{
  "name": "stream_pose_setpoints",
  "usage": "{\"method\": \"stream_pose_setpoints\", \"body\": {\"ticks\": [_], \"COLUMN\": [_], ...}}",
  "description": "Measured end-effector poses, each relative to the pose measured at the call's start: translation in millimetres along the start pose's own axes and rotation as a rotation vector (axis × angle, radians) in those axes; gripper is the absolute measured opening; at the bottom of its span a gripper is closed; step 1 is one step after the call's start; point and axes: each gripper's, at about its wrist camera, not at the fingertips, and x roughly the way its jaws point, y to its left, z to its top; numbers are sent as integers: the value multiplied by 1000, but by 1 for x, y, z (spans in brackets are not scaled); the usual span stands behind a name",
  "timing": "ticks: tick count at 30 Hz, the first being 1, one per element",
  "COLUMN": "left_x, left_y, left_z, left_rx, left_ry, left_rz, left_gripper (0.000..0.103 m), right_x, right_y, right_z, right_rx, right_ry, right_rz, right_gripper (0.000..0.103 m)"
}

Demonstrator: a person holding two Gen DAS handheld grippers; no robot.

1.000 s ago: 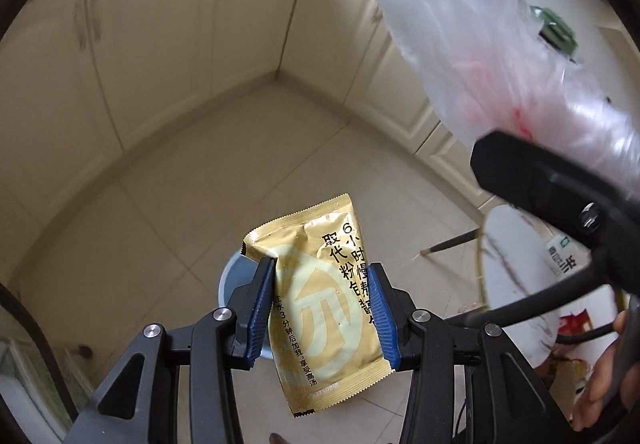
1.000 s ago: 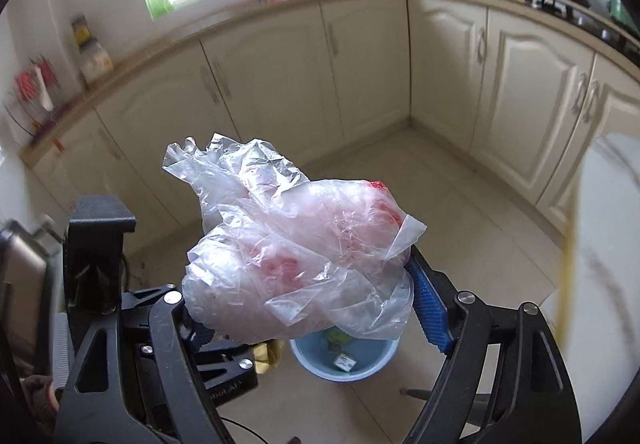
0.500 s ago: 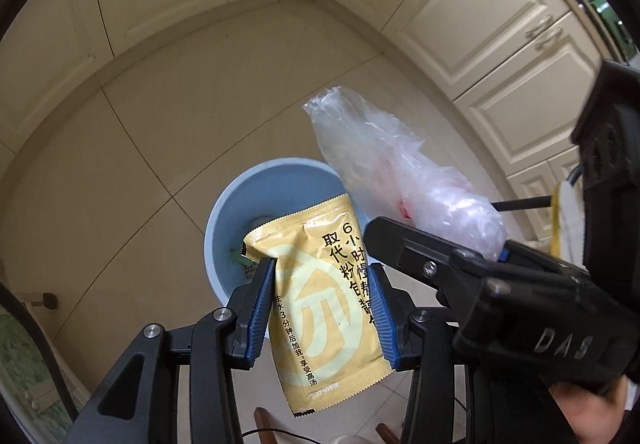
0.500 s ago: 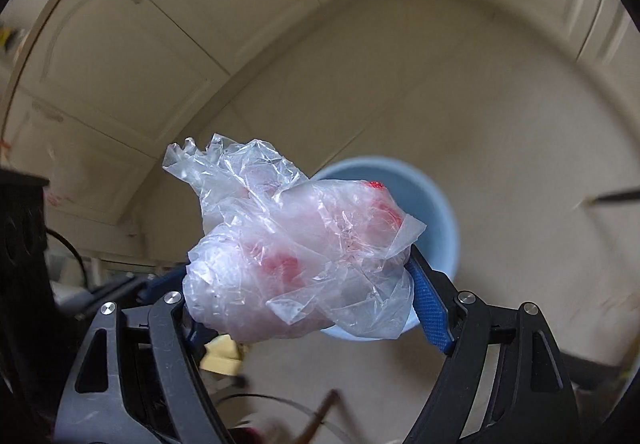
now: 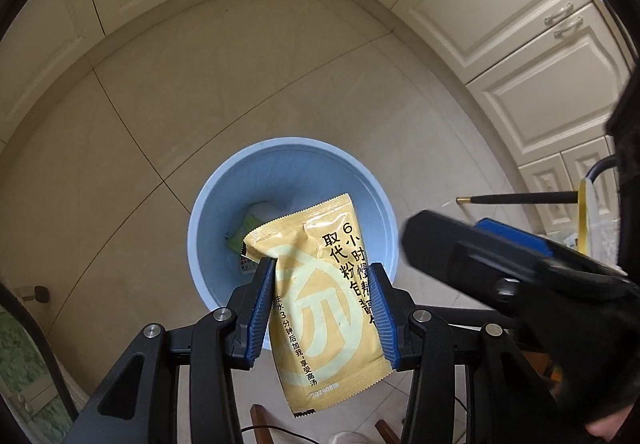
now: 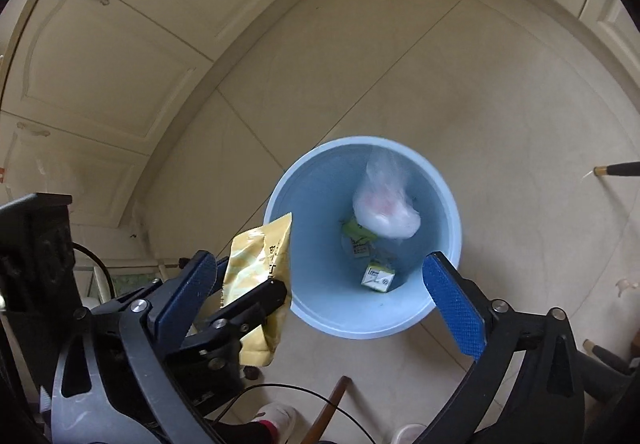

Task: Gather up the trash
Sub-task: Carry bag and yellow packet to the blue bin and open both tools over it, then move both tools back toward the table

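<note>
Released since the earlier frame, one clear plastic bag drops inside the single blue bin at centre frame, the right gripper having just opened wide; left gripper clamps one yellow packet above it; beige tiled floor, cream cabinets upper left.

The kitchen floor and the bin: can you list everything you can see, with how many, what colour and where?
bin: one, light blue, on the tiled floor below both grippers
plastic bag: one, clear with pink inside, blurred, inside the bin
small cartons: at least two, green and white, at the bin's bottom
packet: one, gold with black writing, above the bin
cupboards: cream, along the walls
floor: beige tiles
left gripper: black with blue pads, jaws shut on the packet
right gripper: black with blue pads, jaws just opened wide, nothing between them
</note>
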Motion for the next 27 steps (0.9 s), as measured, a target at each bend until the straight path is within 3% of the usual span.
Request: {"method": "stream_pose_setpoints", "body": {"ticks": [6,9,14,18,23,27], "left_x": [8,-2,-35,-85,-175,-259], "left_y": [-11,-20,-30,-36,-48,-74], "left_z": [6,5,-3,-15,-43,-78], "left_rx": [-13,-14,-22,-51,-57,-44], "left_ry": [11,-17,-69,-173,-366,-571], "left_rz": [35,27,51,92,196,226], "left_gripper": [46,60,60,61,63,71], "right_x": [-22,-33,-56,-81,-129,-189], "right_y": [2,12,20,33,66,104], "right_z": [4,3,5,-3,-22,-47], "right_rx": [-8,-21,-27,-45,-91,-168], "right_ry": [-52,-69,-99,-131,-222,-338], "right_rz": [-90,-115,-125,-122,-95,-91], "right_gripper": [103,103,103,103,103,103]}}
